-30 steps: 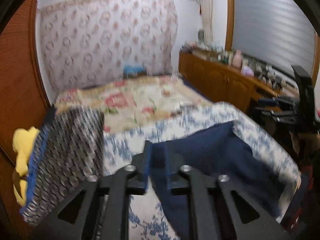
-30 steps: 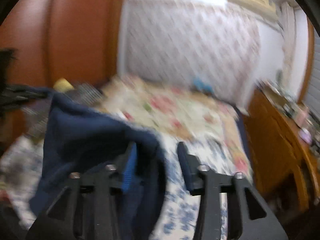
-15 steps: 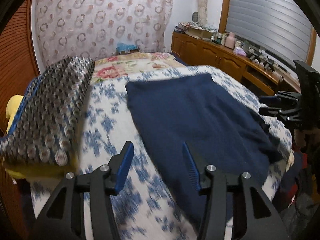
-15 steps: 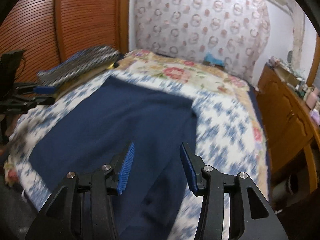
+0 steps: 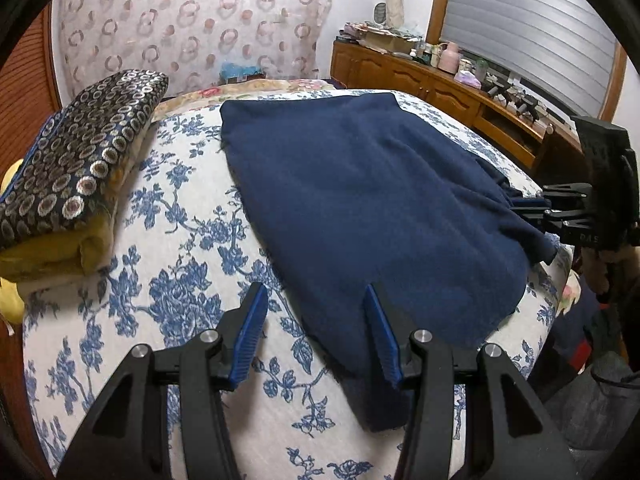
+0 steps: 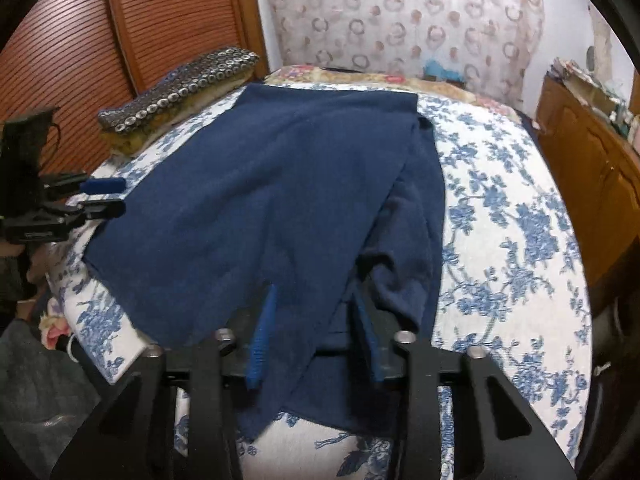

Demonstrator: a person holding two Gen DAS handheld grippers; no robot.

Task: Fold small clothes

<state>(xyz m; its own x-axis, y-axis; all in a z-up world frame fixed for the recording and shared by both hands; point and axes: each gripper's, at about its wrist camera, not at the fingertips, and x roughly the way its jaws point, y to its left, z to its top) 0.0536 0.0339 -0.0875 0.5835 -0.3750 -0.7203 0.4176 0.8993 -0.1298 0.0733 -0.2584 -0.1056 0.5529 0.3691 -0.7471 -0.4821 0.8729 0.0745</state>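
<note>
A navy blue garment lies spread flat on the bed; in the right wrist view the navy garment has one side folded over at the right. My left gripper hangs open at its near left edge, one finger over the cloth and the other over the bedcover. It shows at the left of the right wrist view as the left gripper. My right gripper straddles a fold at the near edge; its jaws are closing with cloth between them, pads still apart. The right gripper also appears at the garment's right corner.
The bed has a white bedcover with blue flowers. A folded dark blanket with ring pattern on a yellow pad lies at the left. A wooden sideboard crowded with small items runs along the right. A louvred wooden door stands behind the blanket.
Both grippers have come down toward the bed. The garment, held up a second ago, now lies flat. My left gripper has opened and let it go; the right jaws have narrowed slightly.
</note>
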